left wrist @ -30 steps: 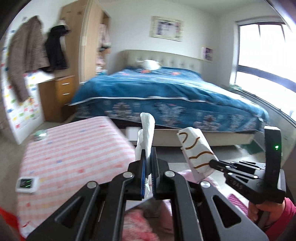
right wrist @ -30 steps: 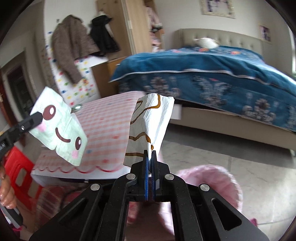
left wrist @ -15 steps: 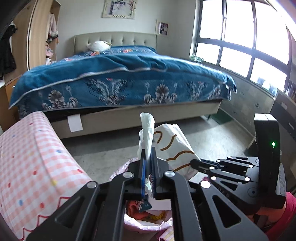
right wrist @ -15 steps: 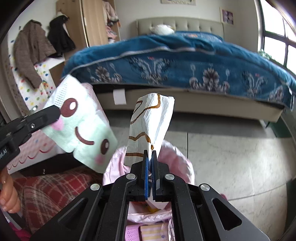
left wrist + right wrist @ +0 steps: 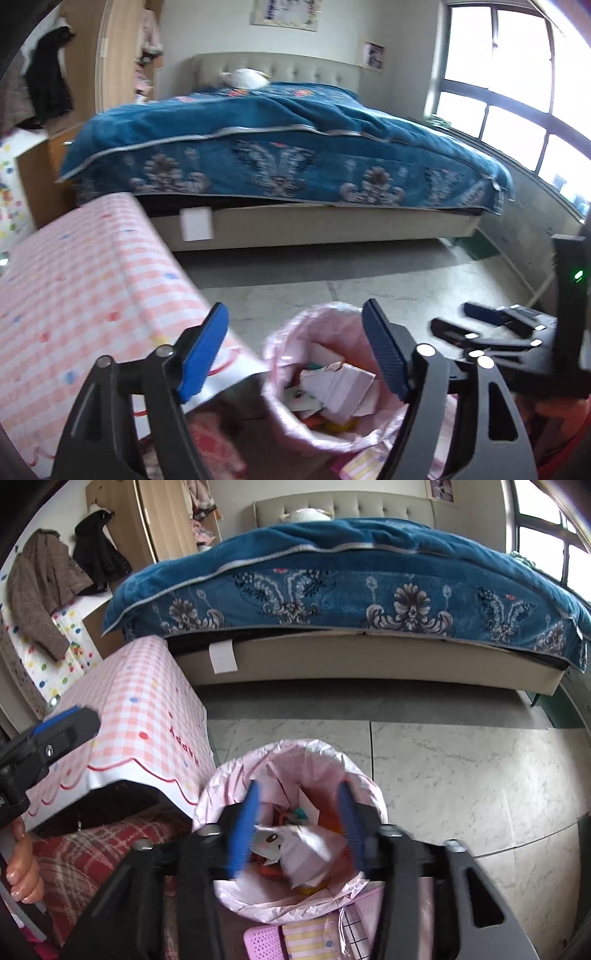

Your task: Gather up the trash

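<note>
A bin with a pink liner (image 5: pixel 280 332) stands on the floor, full of crumpled paper (image 5: pixel 340 384). My left gripper (image 5: pixel 293 314) hangs over its rim; its jaws are opening and nothing is between the blue pads. My right gripper (image 5: pixel 298 786) is right above the same bin (image 5: pixel 295 746), its jaws also opening and empty. Below it in the bin lie a wrapper with a cartoon face (image 5: pixel 271 840) and a white wrapper (image 5: pixel 306 849). The right gripper (image 5: pixel 458 319) shows at the right of the left wrist view. One of the left gripper's fingers (image 5: pixel 70 727) shows at the left of the right wrist view.
A low table with a pink checked cloth (image 5: pixel 147 709) stands just left of the bin. A bed with a blue cover (image 5: pixel 295 147) fills the back. Marble floor (image 5: pixel 461 775) lies to the right. Red plaid fabric (image 5: pixel 92 849) and a pink basket (image 5: pixel 266 941) sit near the bin.
Both grippers came down over the bin and went from shut to open. The face wrapper and the brown-striped wrapper left their jaws and now lie in the bin.
</note>
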`<state>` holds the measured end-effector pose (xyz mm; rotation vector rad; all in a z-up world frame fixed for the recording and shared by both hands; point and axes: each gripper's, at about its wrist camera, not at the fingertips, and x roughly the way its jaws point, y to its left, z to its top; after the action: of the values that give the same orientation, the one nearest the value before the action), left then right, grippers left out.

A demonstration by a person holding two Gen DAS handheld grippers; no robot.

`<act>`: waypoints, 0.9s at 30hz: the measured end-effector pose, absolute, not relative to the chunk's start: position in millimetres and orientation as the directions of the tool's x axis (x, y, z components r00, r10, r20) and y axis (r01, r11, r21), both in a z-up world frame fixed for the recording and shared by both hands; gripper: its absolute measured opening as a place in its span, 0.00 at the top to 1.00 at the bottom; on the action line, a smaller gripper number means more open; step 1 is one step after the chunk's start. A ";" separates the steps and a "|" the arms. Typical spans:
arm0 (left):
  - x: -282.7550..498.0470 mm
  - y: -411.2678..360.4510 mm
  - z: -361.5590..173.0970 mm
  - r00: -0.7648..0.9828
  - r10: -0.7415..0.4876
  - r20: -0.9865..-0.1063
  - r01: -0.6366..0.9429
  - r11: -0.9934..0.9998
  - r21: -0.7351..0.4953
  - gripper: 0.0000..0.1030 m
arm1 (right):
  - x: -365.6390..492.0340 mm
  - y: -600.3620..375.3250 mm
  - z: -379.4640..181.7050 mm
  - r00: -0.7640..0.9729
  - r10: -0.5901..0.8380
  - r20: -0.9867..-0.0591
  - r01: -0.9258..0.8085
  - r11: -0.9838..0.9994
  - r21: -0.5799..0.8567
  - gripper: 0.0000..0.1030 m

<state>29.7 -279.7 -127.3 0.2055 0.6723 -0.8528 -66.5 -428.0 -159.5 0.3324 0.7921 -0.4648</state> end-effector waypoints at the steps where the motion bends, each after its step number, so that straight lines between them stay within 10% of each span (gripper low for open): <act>1: 29.6 -269.5 -122.7 0.490 -0.615 -0.617 0.736 0.672 -0.085 0.22 | -69.4 -425.1 -157.8 0.614 -0.274 -0.740 0.515 0.850 0.112 0.35; 5: 28.3 -230.5 -105.7 0.559 -0.567 -0.605 0.677 0.734 -0.062 0.07 | -72.3 -396.4 -132.7 0.647 -0.266 -0.715 0.467 0.879 0.096 0.15; 27: 5.7 -3.2 -25.0 0.808 -0.046 -0.587 0.105 0.992 0.067 0.07 | -48.5 -251.4 -16.3 0.791 0.066 -0.609 -0.029 0.997 0.071 0.09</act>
<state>5.7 -3.2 -25.0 0.0982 0.6243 -0.0812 -48.5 -251.4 -16.3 0.0586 0.6569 0.0511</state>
